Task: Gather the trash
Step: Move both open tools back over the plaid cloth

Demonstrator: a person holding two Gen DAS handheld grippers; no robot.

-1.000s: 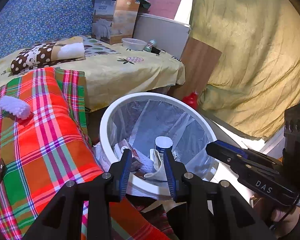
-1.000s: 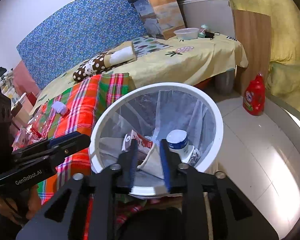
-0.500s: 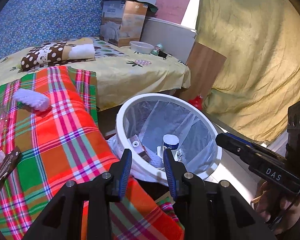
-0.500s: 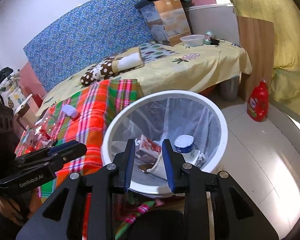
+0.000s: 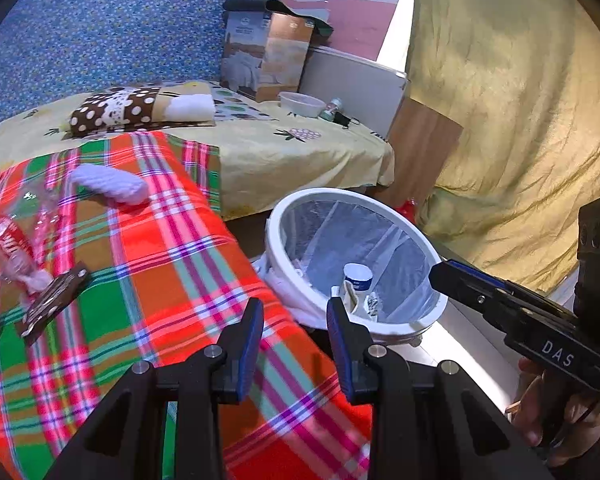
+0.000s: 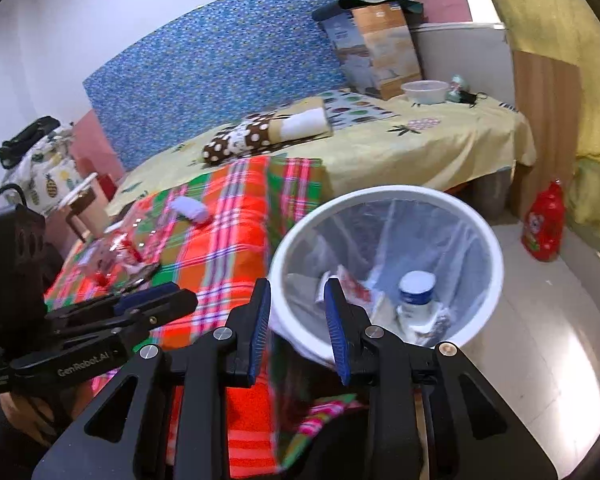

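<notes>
A white bin (image 5: 428, 300) (image 6: 496, 276) with a clear liner stands on the floor beside the bed; inside lie a white jar with a blue label (image 5: 358, 276) (image 6: 416, 296), a red-and-white packet (image 6: 352, 284) and crumpled bits. On the plaid blanket (image 5: 160, 280) (image 6: 220, 240) lie a crushed clear bottle with a red label (image 5: 12, 252) (image 6: 108, 252), a dark wrapper (image 5: 54, 300) and a lilac wad (image 5: 108, 184) (image 6: 188, 207). My left gripper (image 5: 294, 332) is open and empty over the blanket's edge. My right gripper (image 6: 296, 312) is open and empty at the bin's near rim.
A yellow sheet covers the bed's far part, with a dotted pillow (image 5: 140, 108), a cardboard box (image 5: 266, 60) and a plastic bowl (image 5: 302, 104). A red detergent bottle (image 6: 544, 220) stands on the tiled floor by a wooden panel (image 6: 548, 120). A yellow curtain (image 5: 520, 120) hangs at right.
Both grippers have swung left, away from over the bin toward the plaid blanket. The bottle and wrapper have come into the left view. Both stay open and empty.
</notes>
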